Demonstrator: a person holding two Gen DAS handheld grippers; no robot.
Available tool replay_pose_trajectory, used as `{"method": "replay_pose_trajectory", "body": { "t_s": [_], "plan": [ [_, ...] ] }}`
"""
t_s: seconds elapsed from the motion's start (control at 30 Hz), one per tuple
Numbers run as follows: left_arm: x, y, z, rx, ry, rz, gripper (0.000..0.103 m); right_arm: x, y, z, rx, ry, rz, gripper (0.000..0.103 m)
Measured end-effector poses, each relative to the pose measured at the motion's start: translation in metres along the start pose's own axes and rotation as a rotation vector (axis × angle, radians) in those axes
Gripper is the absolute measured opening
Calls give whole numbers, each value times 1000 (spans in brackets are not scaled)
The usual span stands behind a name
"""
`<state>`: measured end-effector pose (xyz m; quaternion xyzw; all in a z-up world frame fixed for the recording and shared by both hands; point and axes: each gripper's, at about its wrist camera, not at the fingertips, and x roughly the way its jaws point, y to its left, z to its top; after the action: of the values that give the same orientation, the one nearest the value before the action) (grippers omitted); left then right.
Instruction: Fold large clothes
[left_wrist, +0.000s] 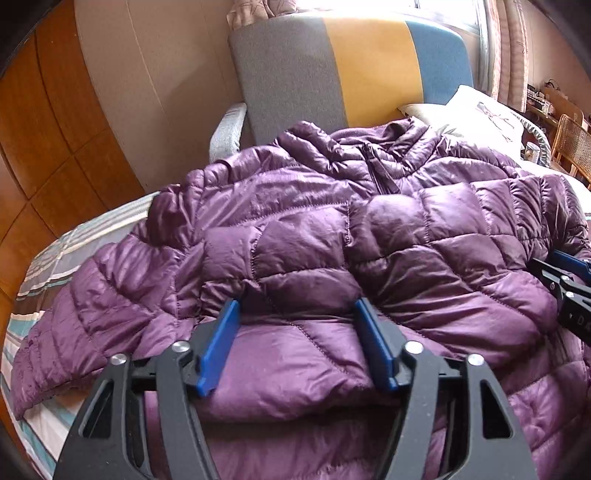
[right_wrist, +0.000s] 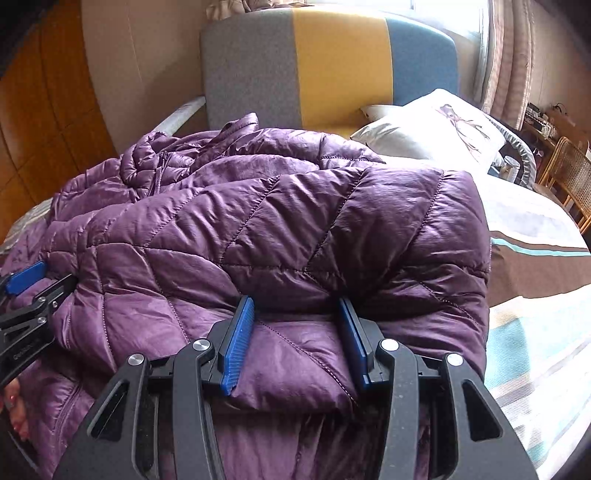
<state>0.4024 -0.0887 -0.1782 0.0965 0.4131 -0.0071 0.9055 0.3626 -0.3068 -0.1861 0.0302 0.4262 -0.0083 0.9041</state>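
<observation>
- The left gripper (left_wrist: 297, 308) sits nearest the left wrist camera, its blue fingers (left_wrist: 218, 347) spread wide apart with a fold of the purple puffer jacket (left_wrist: 369, 229) lying between them; the tips press into the quilted fabric without pinching it.
- The right gripper (right_wrist: 297, 304) fills the bottom of the right wrist view in the same way, its blue pads (right_wrist: 238, 345) held apart on either side of a folded-over flap of the jacket.
- The jacket lies spread across the bed (left_wrist: 55, 251), collar and zip toward the headboard (left_wrist: 340, 70), one sleeve trailing to the left onto the striped sheet.
- On the right side a quilted panel is folded over on top of the body of the jacket, its edge ending near the bed's brown and teal stripes (right_wrist: 535, 254).
- Each gripper shows at the edge of the other's view, both resting on the jacket's near part.
- A pale pillow (right_wrist: 436, 129) with a dark printed motif lies beside the collar, against the grey, yellow and blue headboard.
- A cane chair (right_wrist: 570, 177) stands beyond the bed at far right, near the curtains (right_wrist: 509, 55).
</observation>
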Motion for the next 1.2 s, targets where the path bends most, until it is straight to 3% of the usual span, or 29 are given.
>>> {"method": "replay_pose_trajectory", "body": {
  "t_s": [0.07, 0.2, 0.3, 0.4, 0.6, 0.87, 1.0, 1.2],
  "plan": [
    [-17, 3, 2, -36, -21, -11, 84, -9, -4, 2, 24, -11, 13, 47],
    [-36, -2, 20, -87, -75, -41, 90, -31, -6, 14, 60, -83, 34, 47],
    [-28, -20, 29, -26, -53, -44, 91, -20, 3, 26, 26, -68, -3, 47],
    [1, -36, 31, 25, 22, -31, 90, -2, 1, 28, 63, -33, -24, 47],
    [29, -34, 22, 3, 43, -46, 96, 18, 0, 22, 63, -13, -63, 47],
    [17, -23, 20, -21, 31, -77, 97, 23, 6, 18, 42, -22, -94, 47],
    [-11, 12, 15, -79, -13, -71, 97, 21, 5, 17, 41, -24, -96, 47],
    [-41, 121, -6, -309, -49, 20, 97, 20, 5, 17, 43, -25, -94, 47]
  ]
}}
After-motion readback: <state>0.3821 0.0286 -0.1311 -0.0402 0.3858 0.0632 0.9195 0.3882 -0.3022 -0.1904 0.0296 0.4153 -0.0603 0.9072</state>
